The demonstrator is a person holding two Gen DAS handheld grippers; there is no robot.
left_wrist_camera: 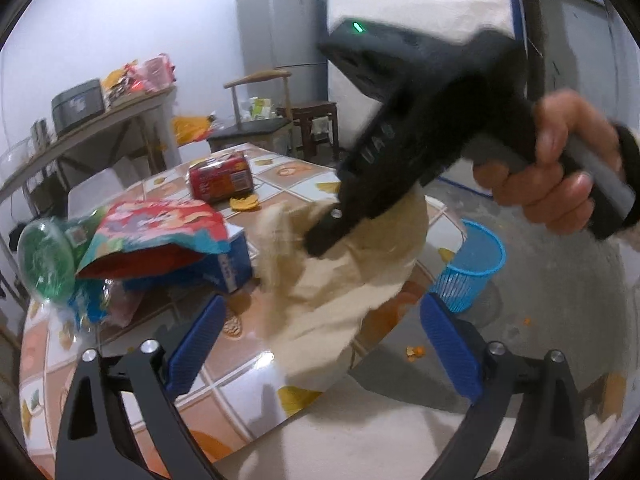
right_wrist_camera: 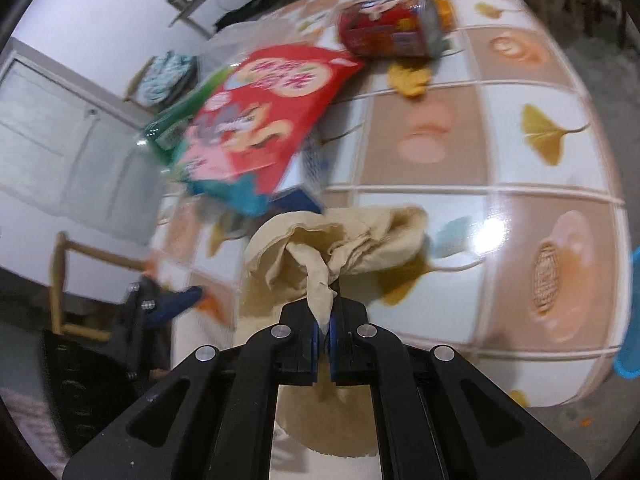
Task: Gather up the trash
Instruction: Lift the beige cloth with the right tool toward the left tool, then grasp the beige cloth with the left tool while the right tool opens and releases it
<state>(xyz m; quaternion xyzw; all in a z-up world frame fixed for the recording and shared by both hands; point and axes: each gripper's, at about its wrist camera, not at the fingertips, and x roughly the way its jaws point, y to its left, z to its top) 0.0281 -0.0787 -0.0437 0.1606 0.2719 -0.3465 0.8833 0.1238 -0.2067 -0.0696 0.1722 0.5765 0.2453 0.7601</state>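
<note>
A crumpled beige paper [right_wrist_camera: 344,240] hangs over the near edge of the tiled table [right_wrist_camera: 520,160], pinched at a twisted corner by my shut right gripper [right_wrist_camera: 325,332]. In the left wrist view the same paper [left_wrist_camera: 340,280] sits under the right gripper's black nose [left_wrist_camera: 320,236], which a hand [left_wrist_camera: 552,176] holds. My left gripper [left_wrist_camera: 320,344] stands open, its blue pads [left_wrist_camera: 196,344] on either side of the paper without touching it. Behind lie a red snack bag [left_wrist_camera: 160,232] [right_wrist_camera: 260,120], a red can [left_wrist_camera: 222,178] [right_wrist_camera: 390,28] on its side and orange peel [left_wrist_camera: 244,202] [right_wrist_camera: 410,76].
A blue box [left_wrist_camera: 228,264] lies under the snack bag, with a green plastic bottle [left_wrist_camera: 44,260] beside it. A blue mesh bin [left_wrist_camera: 472,264] stands on the floor past the table's right edge. Peel scraps [left_wrist_camera: 414,352] lie on the floor. Chairs, a shelf and a fridge [left_wrist_camera: 280,24] stand behind.
</note>
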